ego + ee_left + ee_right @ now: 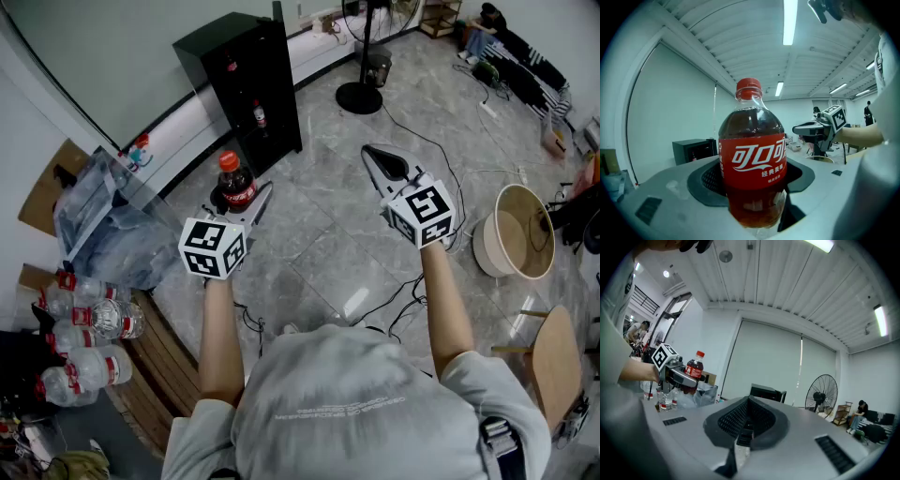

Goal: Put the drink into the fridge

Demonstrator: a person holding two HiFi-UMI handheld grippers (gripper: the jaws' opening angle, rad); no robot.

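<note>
Glossy clear plastic cola bottle (752, 154), matt black fridge (246, 80), polished grey tiled floor (319, 234).

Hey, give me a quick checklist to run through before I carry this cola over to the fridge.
1. Cola bottle clamped in the left gripper: ok.
2. Bottle upright with its red cap on: ok.
3. Right gripper free to handle the door: ok, jaws together with nothing between them.
4. Fridge door open: cannot tell.
5. Room inside the fridge: cannot tell, bottles already stand in it.
6. Floor free of trip hazards: not ok, a cable trails near the fan.
</note>
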